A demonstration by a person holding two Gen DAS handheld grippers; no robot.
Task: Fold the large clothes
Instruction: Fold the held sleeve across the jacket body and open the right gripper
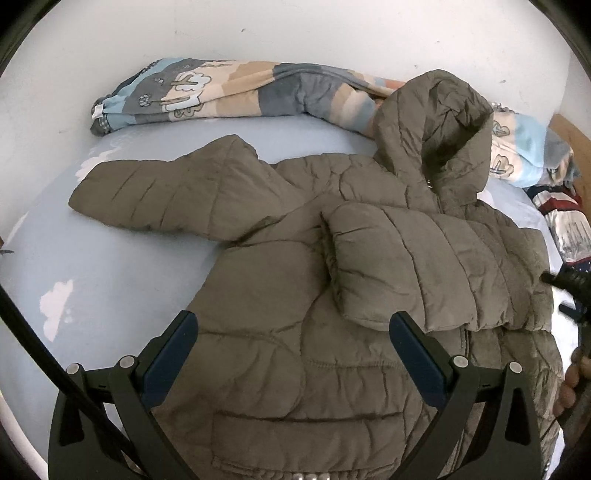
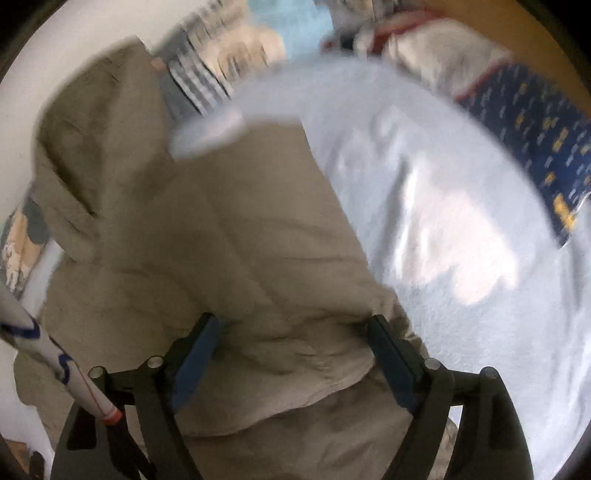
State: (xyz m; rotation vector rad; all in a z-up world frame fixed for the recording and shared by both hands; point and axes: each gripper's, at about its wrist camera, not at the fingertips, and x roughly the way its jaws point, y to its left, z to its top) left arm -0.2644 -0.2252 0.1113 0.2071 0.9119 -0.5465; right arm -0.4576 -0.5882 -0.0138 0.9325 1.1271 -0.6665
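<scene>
An olive-grey hooded puffer jacket [image 1: 295, 258] lies front up on a light blue bed sheet [image 1: 110, 277]. One sleeve [image 1: 159, 188] stretches out to the left. The other sleeve [image 1: 406, 258] is folded across the chest, and the hood [image 1: 436, 125] points toward the wall. My left gripper [image 1: 293, 332] hangs open over the jacket's lower front, with nothing between its fingers. The right wrist view is blurred: my right gripper [image 2: 293, 332] stands open over the jacket's right edge [image 2: 258, 258], with puffed fabric lying between its wide jaws. In the left wrist view it shows at the right border [image 1: 569, 291] with a hand [image 1: 569, 384].
A rolled patterned blanket [image 1: 240, 92] lies along the white wall [image 1: 295, 33] behind the jacket. Dark blue patterned cloth [image 2: 535, 129] and a wooden board [image 2: 517, 22] sit at the right end of the bed. A white cable [image 2: 55, 362] crosses the lower left of the right wrist view.
</scene>
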